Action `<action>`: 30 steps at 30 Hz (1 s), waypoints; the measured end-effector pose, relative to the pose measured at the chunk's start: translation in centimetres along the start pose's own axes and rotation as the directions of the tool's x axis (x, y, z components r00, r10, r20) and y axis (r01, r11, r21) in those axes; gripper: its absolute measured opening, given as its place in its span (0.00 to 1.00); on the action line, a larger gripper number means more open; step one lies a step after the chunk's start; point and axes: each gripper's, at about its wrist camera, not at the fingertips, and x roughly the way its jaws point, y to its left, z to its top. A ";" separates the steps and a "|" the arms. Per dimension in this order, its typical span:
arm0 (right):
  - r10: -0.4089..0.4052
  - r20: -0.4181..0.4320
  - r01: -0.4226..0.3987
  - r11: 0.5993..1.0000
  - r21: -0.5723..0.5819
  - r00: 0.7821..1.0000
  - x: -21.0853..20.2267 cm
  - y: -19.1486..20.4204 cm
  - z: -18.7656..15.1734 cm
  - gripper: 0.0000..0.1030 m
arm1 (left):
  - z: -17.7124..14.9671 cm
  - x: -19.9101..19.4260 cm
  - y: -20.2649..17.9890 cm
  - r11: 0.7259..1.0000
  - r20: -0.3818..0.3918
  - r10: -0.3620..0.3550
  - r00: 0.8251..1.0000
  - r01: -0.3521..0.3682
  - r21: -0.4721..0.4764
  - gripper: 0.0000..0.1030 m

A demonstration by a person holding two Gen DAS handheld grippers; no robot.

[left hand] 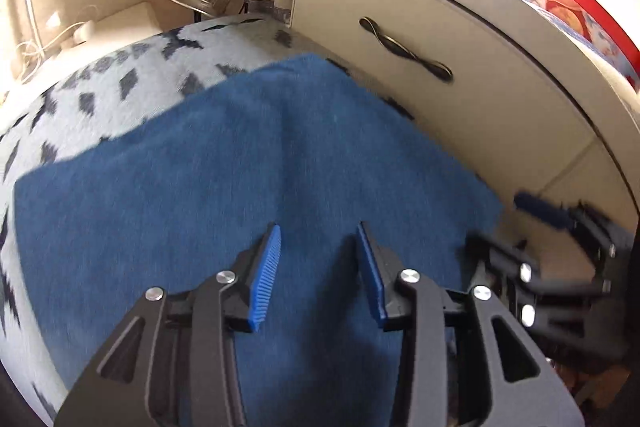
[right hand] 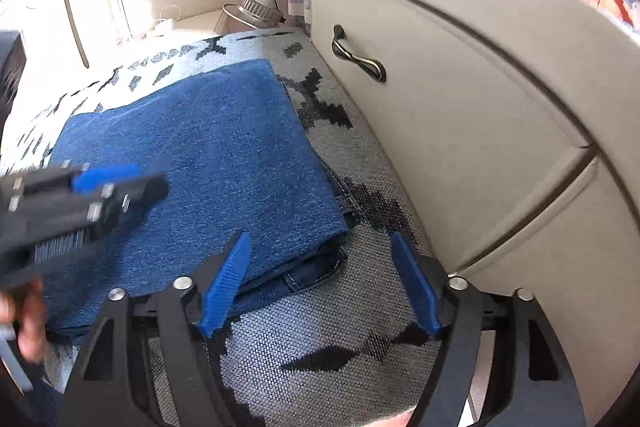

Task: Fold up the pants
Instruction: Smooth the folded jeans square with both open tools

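Pants (right hand: 192, 163) folded into a blue block on the patterned rug (right hand: 360, 163) | cabinet (right hand: 460, 99) with handle (right hand: 358, 57) close at 3 o'clock | lamp (right hand: 256, 9) at 12 | left gripper (left hand: 318, 239) spread, empty, over the denim | right gripper (right hand: 320, 251) spread, empty, at the pants' 5 o'clock corner

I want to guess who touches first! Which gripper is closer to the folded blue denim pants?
Left. The left gripper hovers open right above the folded blue denim pants; the right gripper is open beside their near corner, mostly over the patterned mat.
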 end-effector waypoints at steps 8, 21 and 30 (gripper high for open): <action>0.089 0.043 -0.088 0.996 -0.028 0.995 -0.5 3.0 1.4 0.79 | -5.3 -4.0 0.8 0.997 0.017 0.018 1.000 -0.017 -0.078 0.44; 0.064 0.010 -0.063 0.993 -0.098 0.998 1.2 5.1 0.0 0.77 | 0.9 -4.1 4.1 0.996 0.083 0.048 0.995 -0.042 -0.076 0.28; 0.086 0.000 -0.085 0.994 -0.071 0.996 0.7 4.3 -0.1 0.78 | 8.9 5.1 3.2 0.998 -0.003 0.055 0.998 -0.055 0.008 0.29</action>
